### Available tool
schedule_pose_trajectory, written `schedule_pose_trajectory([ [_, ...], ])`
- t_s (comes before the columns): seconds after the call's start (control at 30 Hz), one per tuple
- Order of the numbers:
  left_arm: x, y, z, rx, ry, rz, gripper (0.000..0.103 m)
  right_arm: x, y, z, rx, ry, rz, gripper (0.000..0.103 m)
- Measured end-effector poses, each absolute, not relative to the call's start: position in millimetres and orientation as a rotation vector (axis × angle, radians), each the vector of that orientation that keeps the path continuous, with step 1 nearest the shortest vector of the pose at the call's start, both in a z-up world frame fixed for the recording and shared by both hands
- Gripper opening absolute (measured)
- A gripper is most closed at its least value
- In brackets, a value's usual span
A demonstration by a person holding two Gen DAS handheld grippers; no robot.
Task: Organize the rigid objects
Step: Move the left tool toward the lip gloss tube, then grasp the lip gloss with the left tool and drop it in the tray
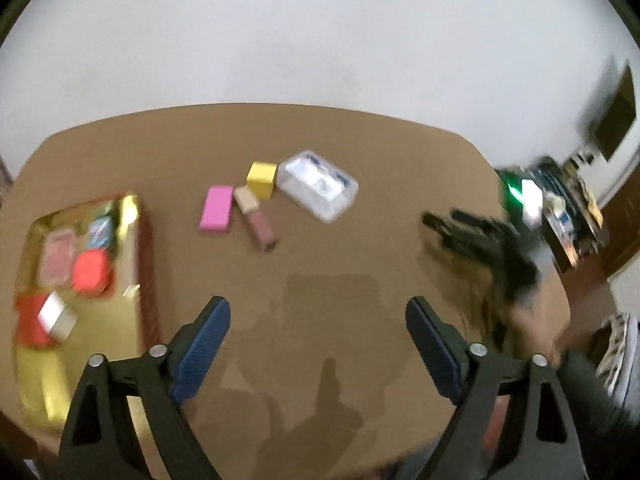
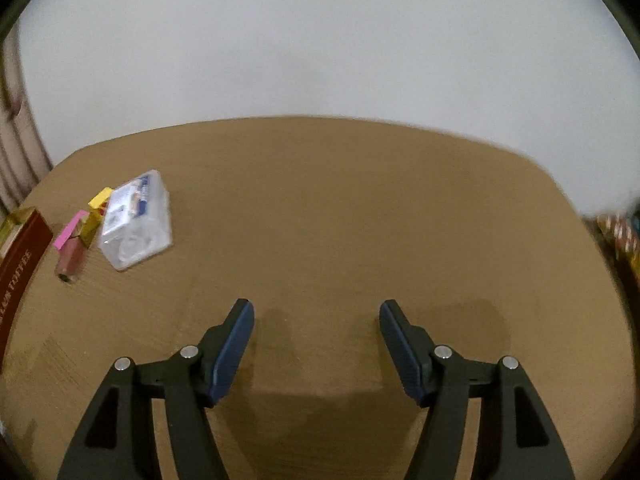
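both fisheye views are evenly but dimly lit, warm in tone, with black vignette corners and the brown wooden tabletop (image 1: pixel 360 152) bowed at its edges. soft square shadows lie on it at lower centre. in the left wrist view motion blur smears the gold rectangular tray (image 1: pixel 128 216) at left and the clutter at right; the tray rim glares.

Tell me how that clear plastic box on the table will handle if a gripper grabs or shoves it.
The clear plastic box looks rigid, so it should probably keep its shape under the pads. Its smooth glossy walls may be slippery on the table. It lies flat on a broad face, so a push would likely slide it rather than tip it; the yellow block close beside it might get knocked.
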State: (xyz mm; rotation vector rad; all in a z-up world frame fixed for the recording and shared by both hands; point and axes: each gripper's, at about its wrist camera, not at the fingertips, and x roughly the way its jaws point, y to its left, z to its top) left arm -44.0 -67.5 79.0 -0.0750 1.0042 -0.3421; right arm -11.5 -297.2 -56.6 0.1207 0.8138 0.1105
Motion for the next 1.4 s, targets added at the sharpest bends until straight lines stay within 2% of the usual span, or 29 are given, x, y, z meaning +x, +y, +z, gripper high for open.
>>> schedule_pose_trajectory([
  [0.03, -26.2, -73.6, 72.7, -0.084, 1.026, -0.344, 0.061, -13.4, -299.5, -54.7, 0.141, 0.794, 0.125, 0.069],
  [0.1, 4.7, -83.7, 57.4, -0.087, 1.084, -0.36, 0.046, -16.0, -301.8, -53.7, 0.155, 0.776, 0.141, 0.072],
  [0.13, 20.0, -86.4, 47.6, -0.094, 1.121, -0.342, 0.043, -15.0, -301.3, -54.4, 0.157, 0.782, 0.155, 0.072],
  [0.4, 74.0, -78.9, 6.2, -0.197, 1.23, -0.283, 0.045, -15.6, -309.5, -51.5, 0.224, 0.731, 0.235, 0.072],
  [0.67, 91.1, -72.2, 11.3, -0.243, 1.232, -0.209, 0.046, -16.2, -305.3, -53.2, 0.225, 0.732, 0.25, 0.072],
  [0.7, 89.6, -70.5, 14.0, -0.261, 1.225, -0.219, 0.048, -17.4, -305.4, -52.9, 0.227, 0.731, 0.252, 0.072],
  [0.73, 86.9, -70.3, 16.3, -0.256, 1.215, -0.221, 0.059, -18.9, -306.5, -53.2, 0.228, 0.73, 0.252, 0.072],
  [0.8, 86.9, -71.5, 16.4, -0.21, 1.209, -0.177, 0.068, -18.5, -305.9, -52.6, 0.227, 0.733, 0.25, 0.072],
  [1.0, 90.3, -63.9, 6.8, -0.182, 1.232, -0.139, 0.068, -18.9, -308.8, -51.1, 0.228, 0.736, 0.25, 0.072],
  [1.07, 95.9, -60.4, -1.7, -0.204, 1.264, -0.153, 0.064, -19.1, -308.7, -51.2, 0.227, 0.737, 0.25, 0.072],
  [1.13, 100.3, -58.7, -7.5, -0.23, 1.283, -0.166, 0.053, -19.7, -310.9, -50.4, 0.228, 0.738, 0.25, 0.072],
  [1.27, 104.7, -54.2, -11.3, -0.253, 1.276, -0.173, 0.049, -19.7, -311.9, -50.5, 0.229, 0.739, 0.249, 0.072],
  [1.3, 105.9, -53.4, -11.6, -0.248, 1.277, -0.173, 0.034, -19.7, -311.8, -50.6, 0.229, 0.739, 0.25, 0.072],
  [1.4, 103.1, -46.0, -11.2, -0.267, 1.272, -0.169, 0.018, -19.0, -312.4, -51.5, 0.235, 0.74, 0.247, 0.072],
])
